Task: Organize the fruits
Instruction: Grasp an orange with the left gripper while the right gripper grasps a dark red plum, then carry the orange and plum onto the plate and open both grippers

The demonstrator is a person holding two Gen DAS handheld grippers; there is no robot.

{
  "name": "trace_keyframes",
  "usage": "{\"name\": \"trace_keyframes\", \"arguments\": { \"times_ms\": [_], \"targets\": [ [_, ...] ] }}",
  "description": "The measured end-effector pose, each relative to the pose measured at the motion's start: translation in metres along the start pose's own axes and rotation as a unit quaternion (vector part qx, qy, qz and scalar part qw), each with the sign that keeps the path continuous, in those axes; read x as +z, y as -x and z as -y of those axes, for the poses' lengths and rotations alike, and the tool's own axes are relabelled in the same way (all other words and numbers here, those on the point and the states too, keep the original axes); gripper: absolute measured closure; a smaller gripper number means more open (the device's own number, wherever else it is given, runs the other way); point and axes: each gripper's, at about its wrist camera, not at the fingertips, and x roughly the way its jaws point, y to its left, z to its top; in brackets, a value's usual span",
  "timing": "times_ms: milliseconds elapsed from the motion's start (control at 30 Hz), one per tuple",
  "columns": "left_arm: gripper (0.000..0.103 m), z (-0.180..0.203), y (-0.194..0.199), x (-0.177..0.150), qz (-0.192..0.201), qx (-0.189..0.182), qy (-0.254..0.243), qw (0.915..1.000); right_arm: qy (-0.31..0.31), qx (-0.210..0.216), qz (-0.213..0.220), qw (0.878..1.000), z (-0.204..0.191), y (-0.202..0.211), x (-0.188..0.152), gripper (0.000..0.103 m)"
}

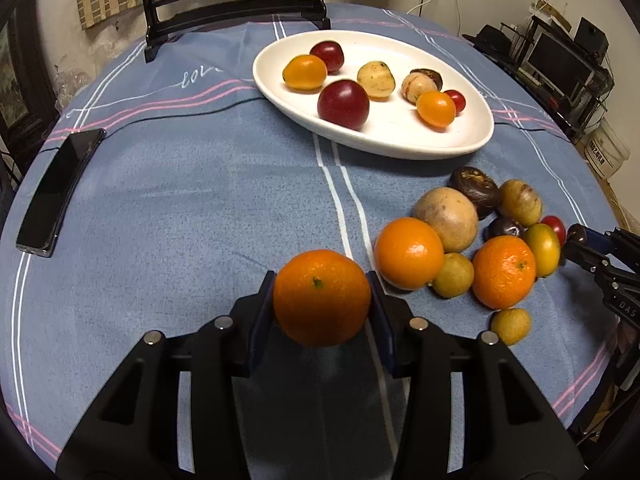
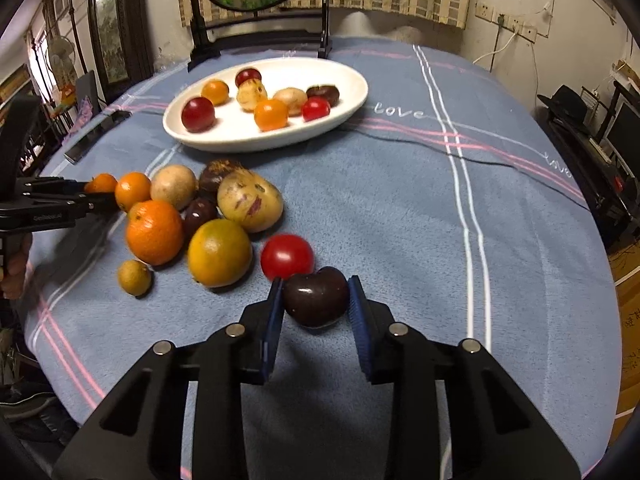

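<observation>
You are working over a round table under a blue tablecloth (image 2: 380,208) with white and pink stripes; a dark wooden stand (image 1: 236,12) rises at its far edge, with a curtained wall behind and shelves of equipment off to the right. A black phone (image 1: 56,188) lies near the left edge.

Your left gripper (image 1: 322,300) is clamped on a bright, dimpled orange (image 1: 322,298) with a green stem scar, held near the table's near edge. Your right gripper (image 2: 316,300) has a dark purple, glossy plum (image 2: 316,296) between its blue pads, which sit against the plum's sides; a red tomato (image 2: 287,257) lies just beyond it.

The white oval dish (image 1: 400,136) sits toward the far edge and holds eight small fruits, with bare space at its near end. The loose pile of oranges, brown and yellow-green fruits (image 1: 448,216) lies between the dish and the near edge. To the left of the pile, the cloth toward the phone is open.
</observation>
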Motion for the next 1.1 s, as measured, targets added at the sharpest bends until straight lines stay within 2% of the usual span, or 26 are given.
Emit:
{"name": "trace_keyframes", "arguments": {
  "times_ms": [400, 533, 767, 1100],
  "targets": [
    [0.059, 0.0, 0.033, 0.003, 0.031, 0.007, -0.004, 0.9995, -0.002, 0.014, 0.051, 0.999, 0.0, 0.039, 0.009, 0.07],
    [0.059, 0.005, 0.043, 0.013, 0.043, -0.009, -0.009, 0.999, -0.004, 0.027, 0.067, 0.997, -0.003, 0.046, 0.019, 0.07],
    [0.058, 0.017, 0.053, 0.042, 0.066, -0.014, -0.023, 0.9975, 0.005, 0.042, 0.094, 0.995, -0.015, 0.051, 0.05, 0.07],
    [0.058, 0.024, 0.026, 0.096, 0.069, -0.026, -0.013, 0.9972, 0.031, 0.057, 0.087, 0.994, -0.04, 0.013, 0.104, 0.07]
  ]
}}
